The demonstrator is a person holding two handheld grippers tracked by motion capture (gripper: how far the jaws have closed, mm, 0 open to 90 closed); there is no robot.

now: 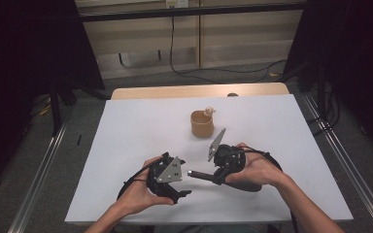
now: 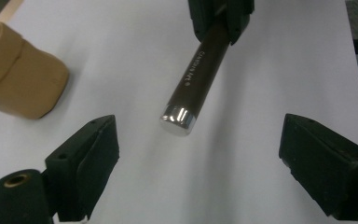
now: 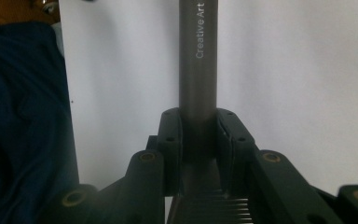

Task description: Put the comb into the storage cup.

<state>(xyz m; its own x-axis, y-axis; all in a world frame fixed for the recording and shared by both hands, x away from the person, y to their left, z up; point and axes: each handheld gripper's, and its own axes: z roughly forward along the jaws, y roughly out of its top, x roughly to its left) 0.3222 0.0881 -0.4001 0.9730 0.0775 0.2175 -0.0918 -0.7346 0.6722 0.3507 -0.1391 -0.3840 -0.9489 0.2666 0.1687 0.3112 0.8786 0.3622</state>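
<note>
A dark brown marker (image 1: pixel 203 175) with a silver end cap and the words "Creative Art" lies level above the white table (image 1: pixel 136 126). My right gripper (image 1: pixel 217 177) is shut on its far end; in the right gripper view the pads (image 3: pixel 171 135) clamp the barrel (image 3: pixel 197 56). My left gripper (image 1: pixel 180 175) faces the silver cap from the left. Its jaws (image 2: pixel 196 128) stand wide open on either side of the cap (image 2: pixel 177 120), touching nothing. The right gripper (image 2: pixel 221 16) shows at the top of the left gripper view.
A tan cup (image 1: pixel 201 125) with a small pale object (image 1: pixel 209 111) on its rim stands beyond the grippers, mid-table; it lies left of the marker in the left gripper view (image 2: pixel 23 84). Blue cloth (image 3: pixel 23 116) hangs past the table's near edge. Metal rails (image 1: pixel 43 165) flank the table.
</note>
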